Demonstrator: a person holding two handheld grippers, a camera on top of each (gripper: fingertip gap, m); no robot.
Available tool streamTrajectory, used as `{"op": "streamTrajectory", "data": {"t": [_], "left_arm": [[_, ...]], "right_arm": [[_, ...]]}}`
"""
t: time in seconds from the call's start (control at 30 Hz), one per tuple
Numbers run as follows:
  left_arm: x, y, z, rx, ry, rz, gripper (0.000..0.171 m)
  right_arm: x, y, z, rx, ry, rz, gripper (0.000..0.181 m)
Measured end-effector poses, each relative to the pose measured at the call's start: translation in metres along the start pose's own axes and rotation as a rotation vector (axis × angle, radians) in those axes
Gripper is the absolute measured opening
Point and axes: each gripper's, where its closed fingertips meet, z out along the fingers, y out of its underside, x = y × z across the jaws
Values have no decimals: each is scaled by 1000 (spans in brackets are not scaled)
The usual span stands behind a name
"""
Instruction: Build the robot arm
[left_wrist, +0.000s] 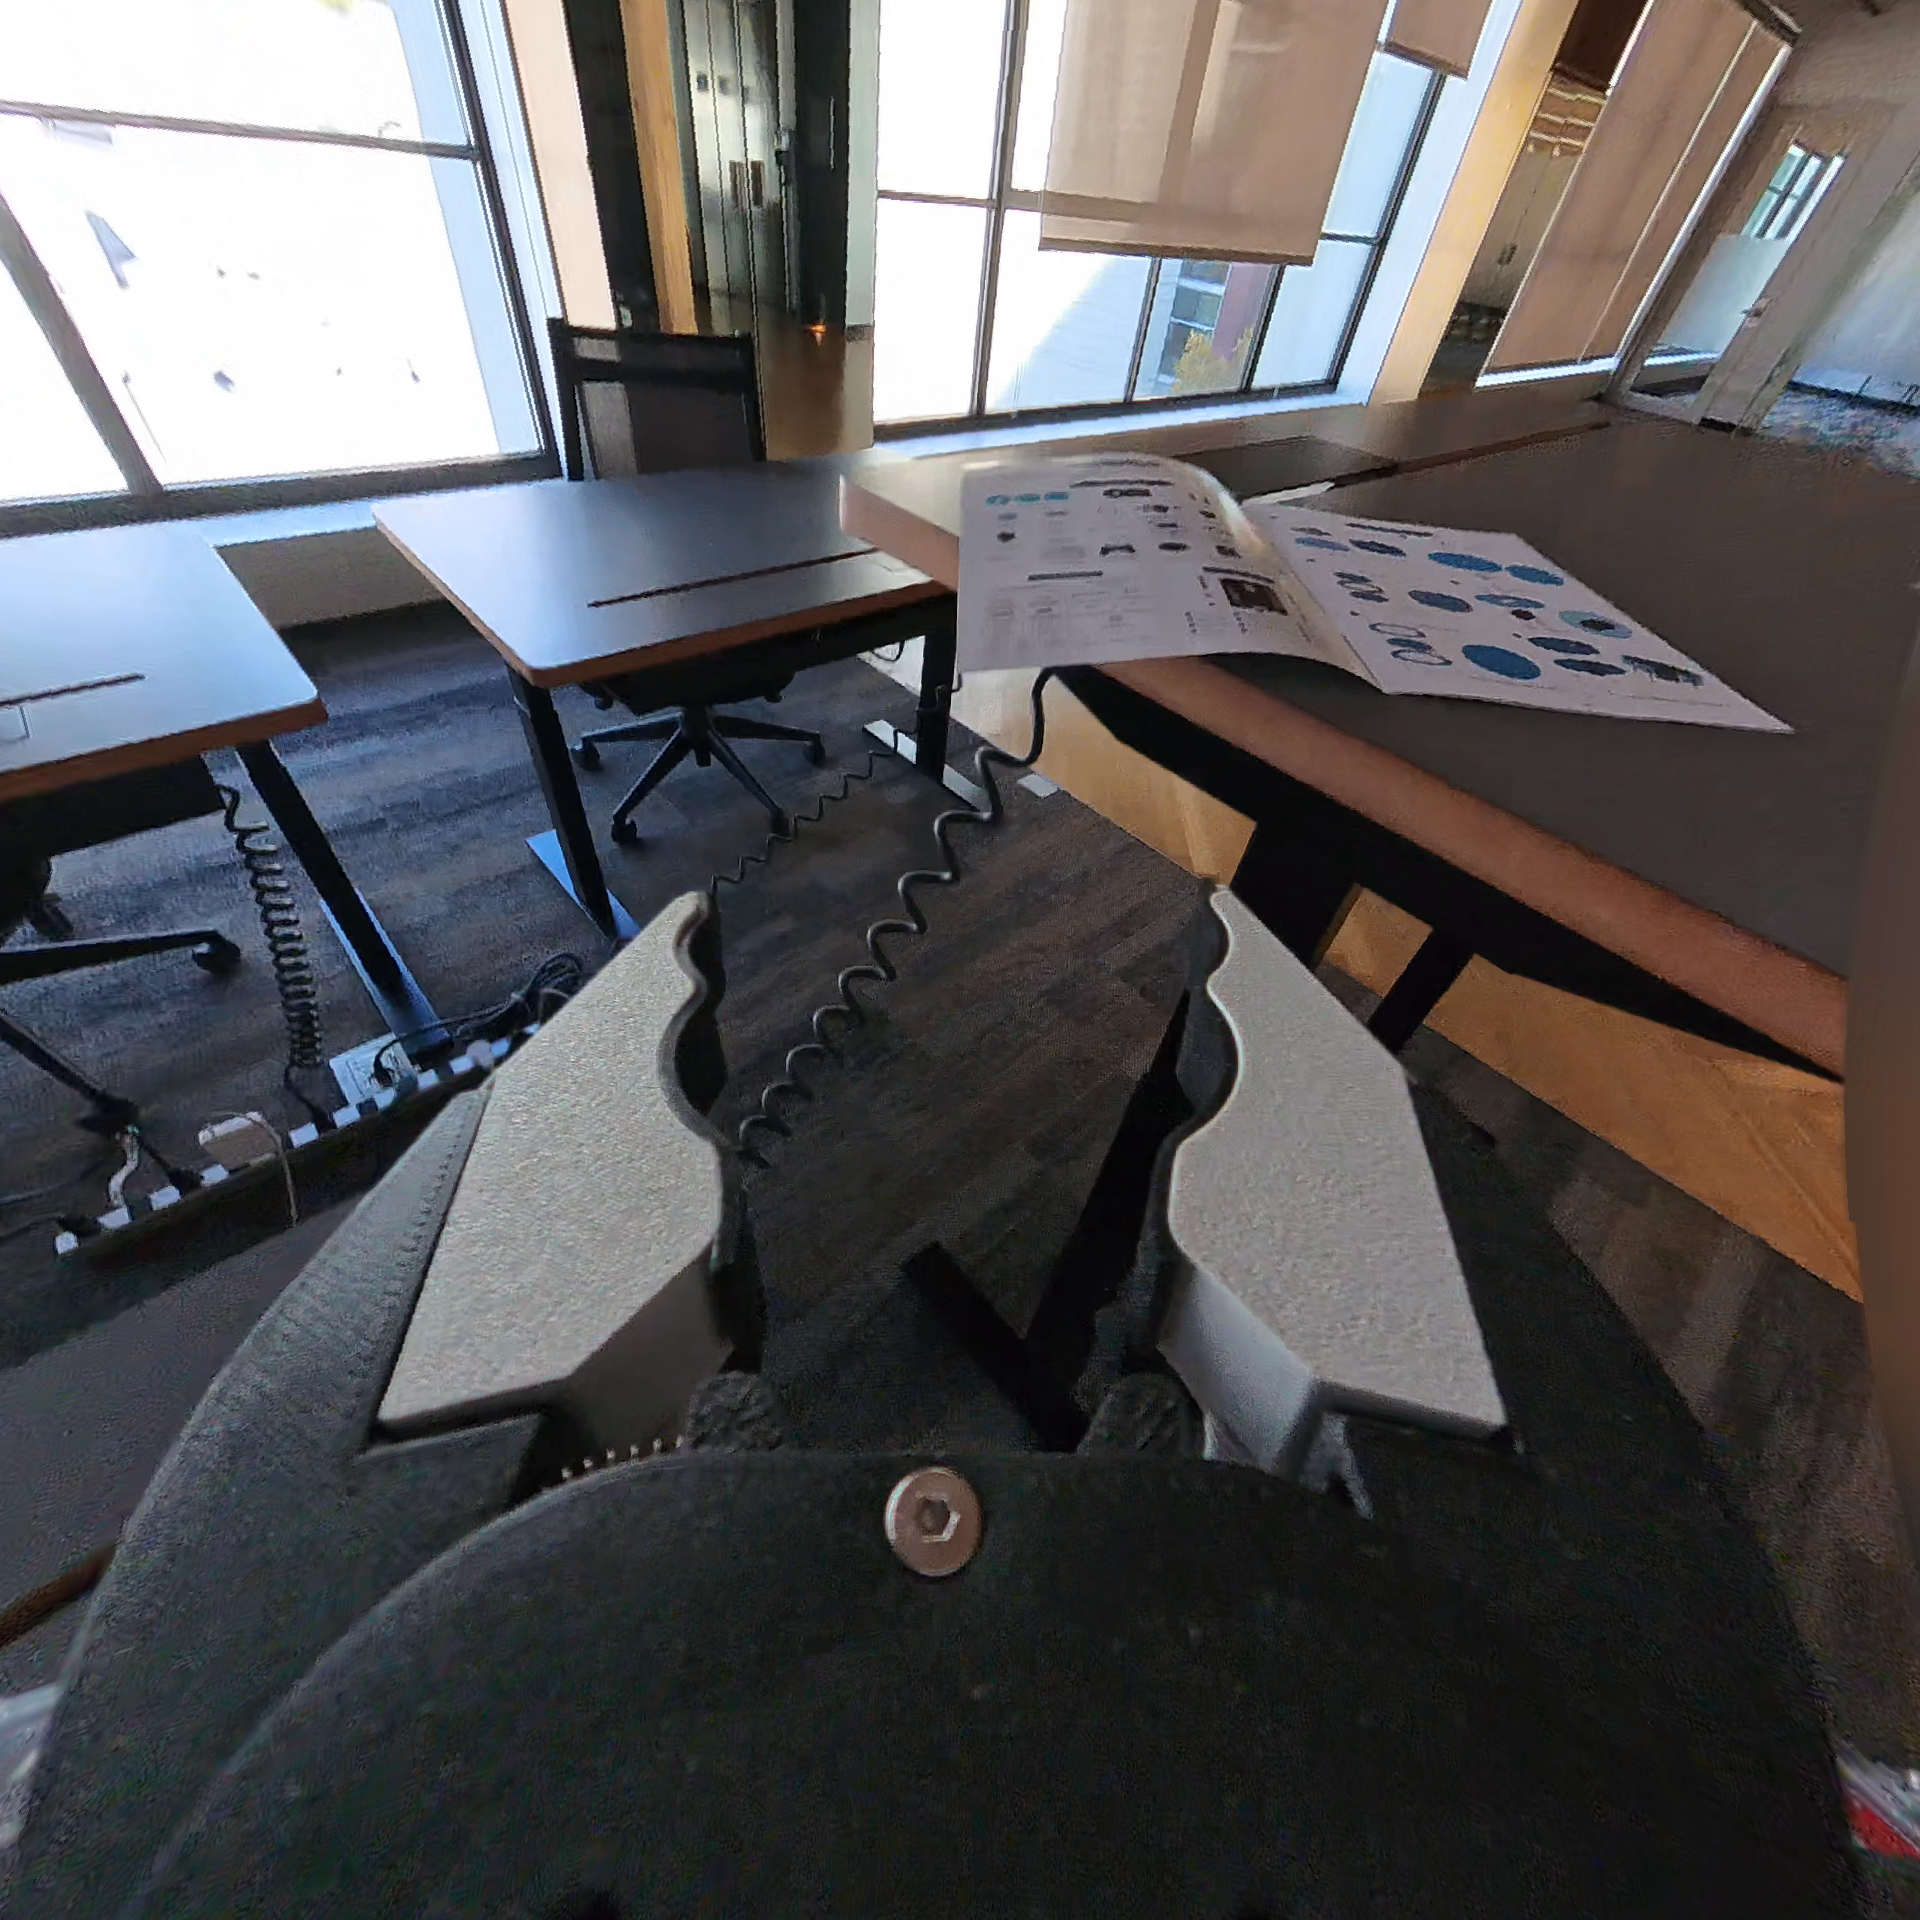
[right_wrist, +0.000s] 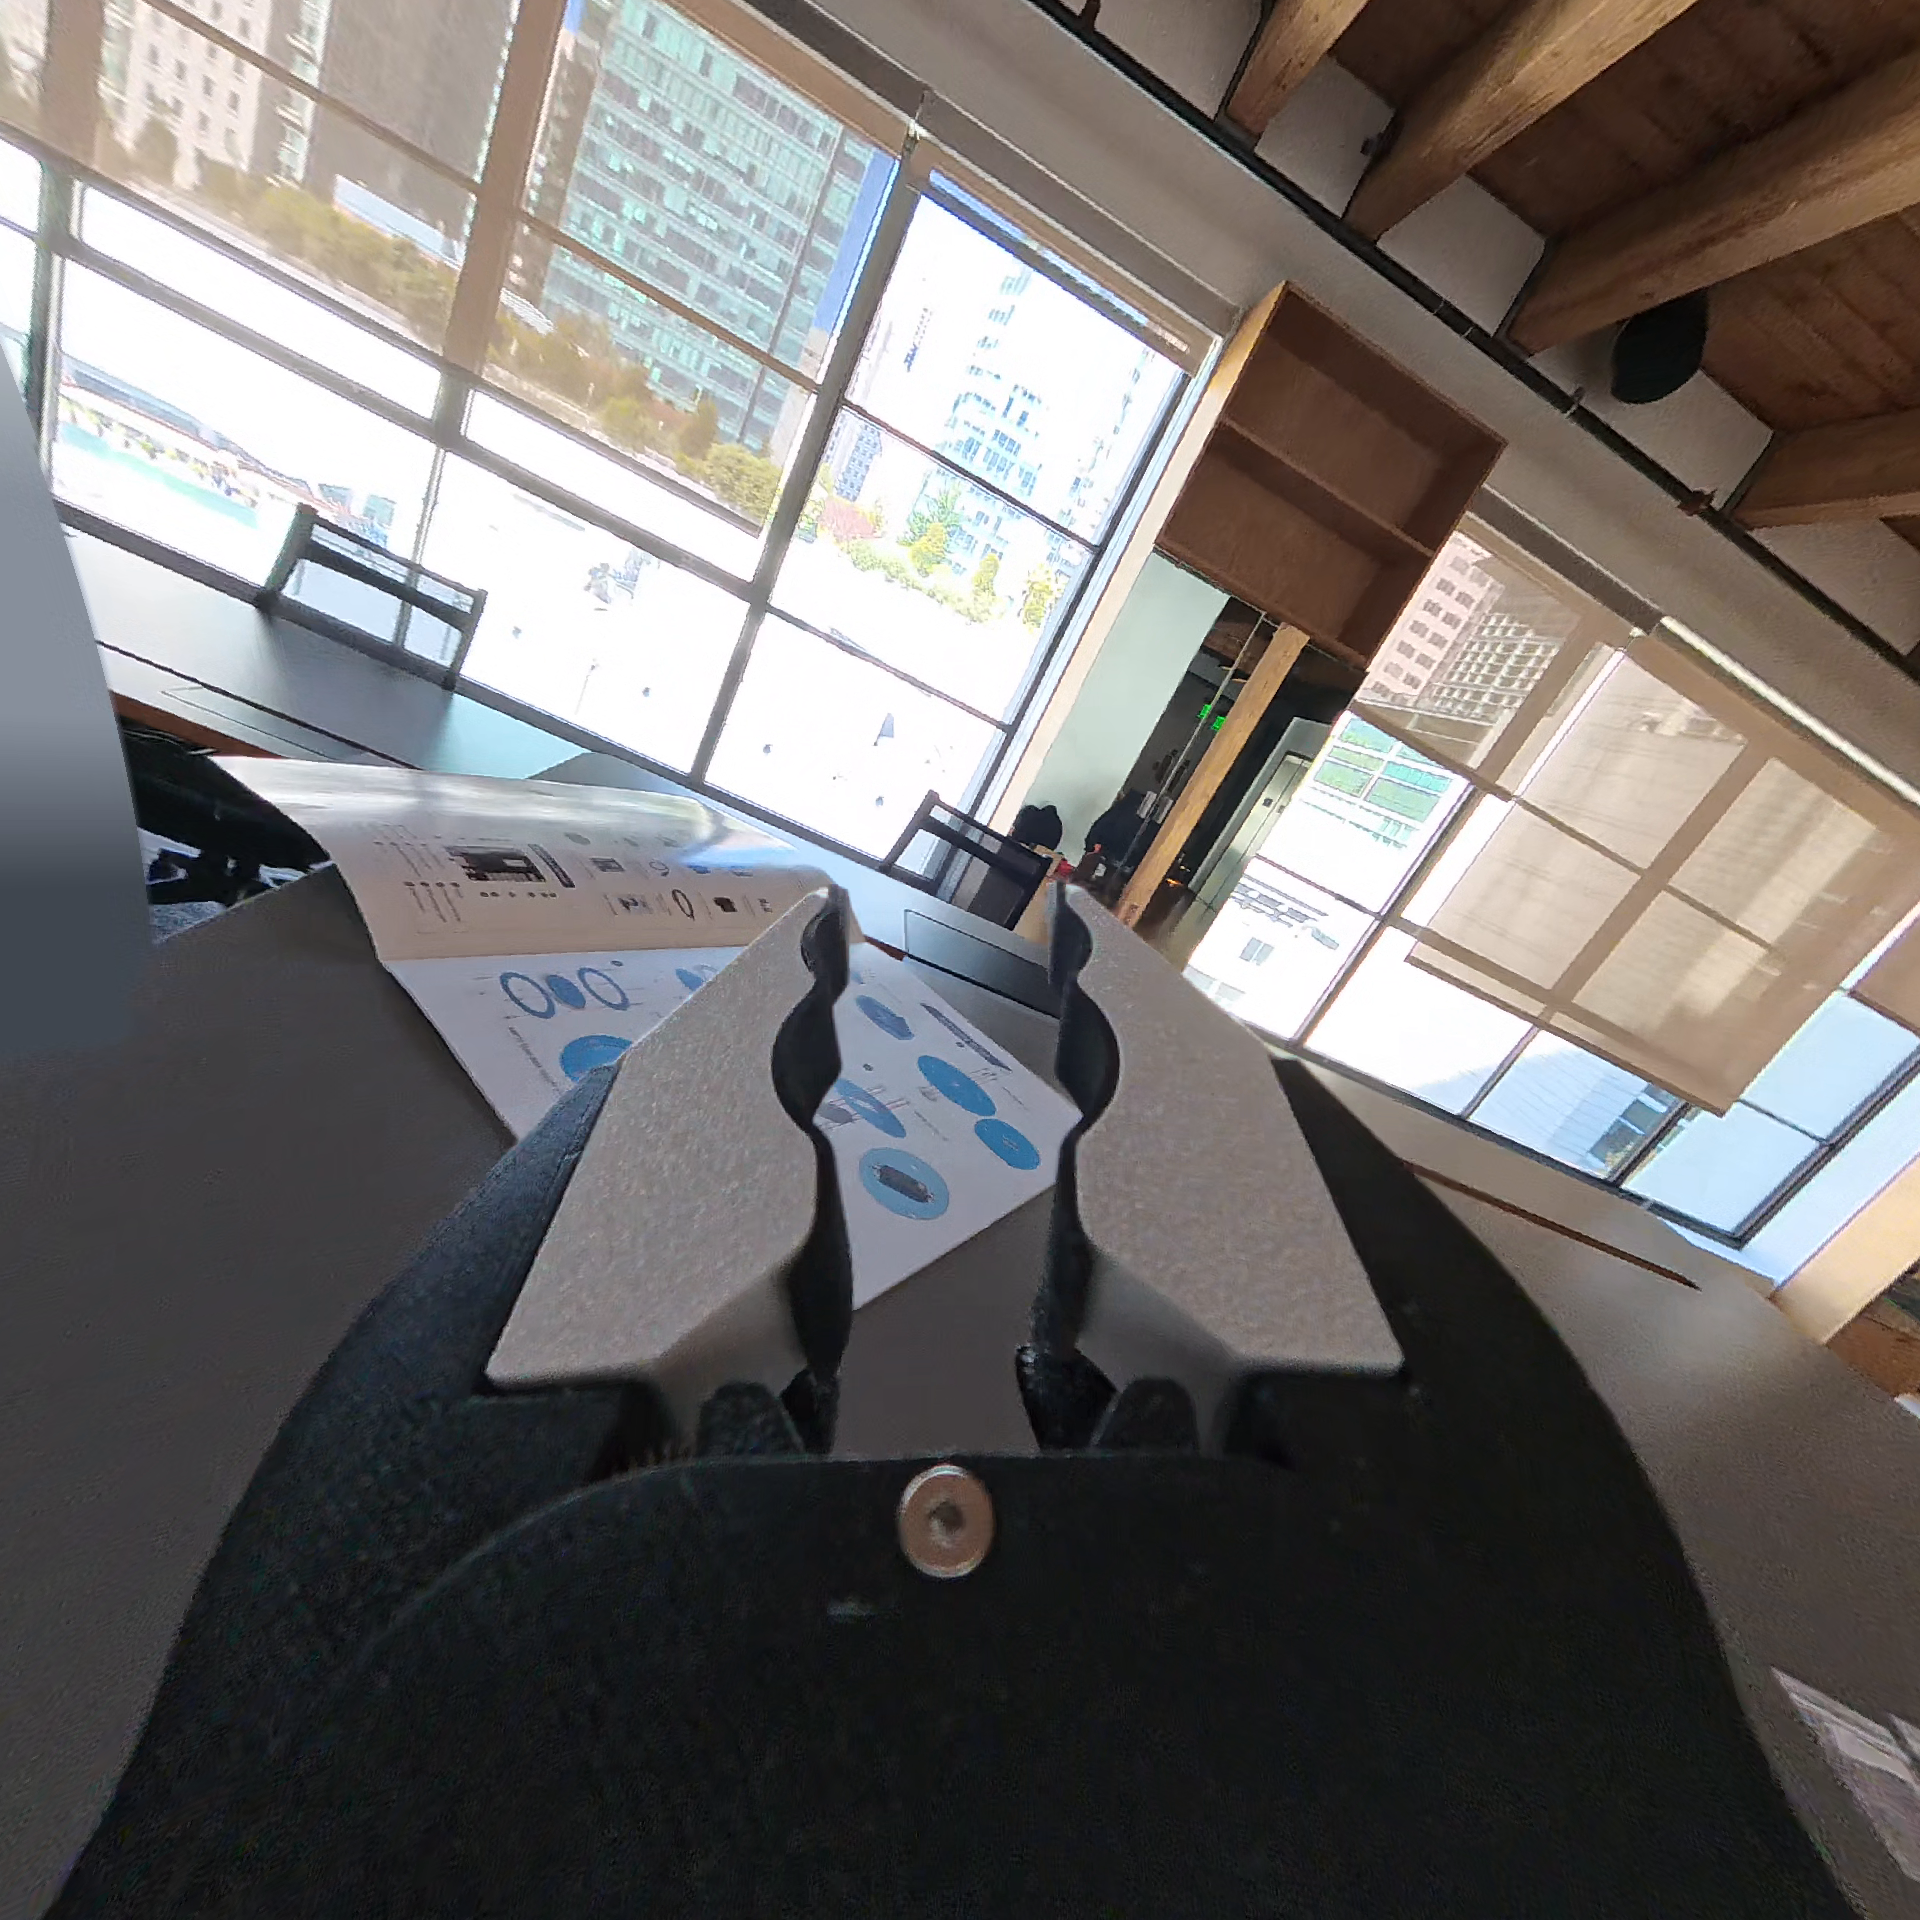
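Lying ahead of the gaping right gripper (right_wrist: 951, 914): open booklet (right_wrist: 644, 997) on desk (right_wrist: 260, 1143).

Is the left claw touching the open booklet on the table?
Apart. The left wrist view shows the left claw open over the carpet, with the booklet lying far ahead on the table, clear floor between them.

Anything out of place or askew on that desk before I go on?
Yes: the open booklet lies over the corner of the grey desk, its left page overhanging the edge unsupported. Both the left gripper and the right gripper are open and empty.
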Motion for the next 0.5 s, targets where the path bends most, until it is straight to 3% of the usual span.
{"op": "streamTrajectory", "data": {"t": [0.2, 0.37, 0.5], "left_arm": [[-28, 29, -9, 32, -86, -47, 87], [-15, 49, 2, 95, -48, -11, 86], [-13, 83, -21, 44, -52, 9, 89]], "right_arm": [[8, 11, -1, -29, -9, -1, 37], [-5, 9, 1, -34, -91, 25, 35], [-28, 7, 1, -40, -158, -33, 35]]}}
